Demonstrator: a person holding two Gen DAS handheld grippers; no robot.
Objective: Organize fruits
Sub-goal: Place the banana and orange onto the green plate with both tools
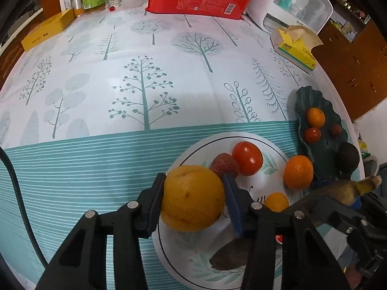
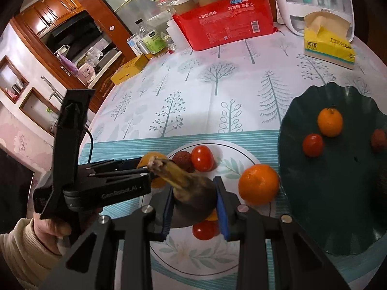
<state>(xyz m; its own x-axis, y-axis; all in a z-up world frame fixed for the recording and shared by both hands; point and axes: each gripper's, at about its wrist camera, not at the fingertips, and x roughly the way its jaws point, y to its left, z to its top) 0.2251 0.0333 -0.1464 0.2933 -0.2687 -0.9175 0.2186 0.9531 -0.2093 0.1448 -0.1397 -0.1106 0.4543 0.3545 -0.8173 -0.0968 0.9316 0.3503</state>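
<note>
We are pinching a large yellow-orange citrus [image 1: 192,198] across its widest part with the left gripper [image 1: 193,200], its jaws pressing on either flank just above the white leaf-print plate [image 1: 169,253]; it is looking firm, fairly heavy and smooth-skinned, so we are judging that a hold across the middle suits it and that a grip nearer one end could let it slip. With the right gripper [image 2: 194,207] we are clamping an overripe, dark-skinned banana [image 2: 193,191] at its thick body, the stalk pointing up and away from the jaws; we are expecting it to be soft and easy to bruise, so light pressure seems wise. We are counting, ahead of the left jaws on the plate, one cherry tomato [image 1: 248,158], one reddish rough-skinned fruit [image 1: 223,164], one mandarin [image 1: 298,172] and one small yellow fruit [image 1: 277,201]; below the right jaws a second tomato [image 2: 204,229] is showing. To the right of the right jaws, the dark green dish [image 2: 314,217] is holding one mandarin, one tomato and one red fruit, all standing on the bench [image 1: 145,84].
</note>
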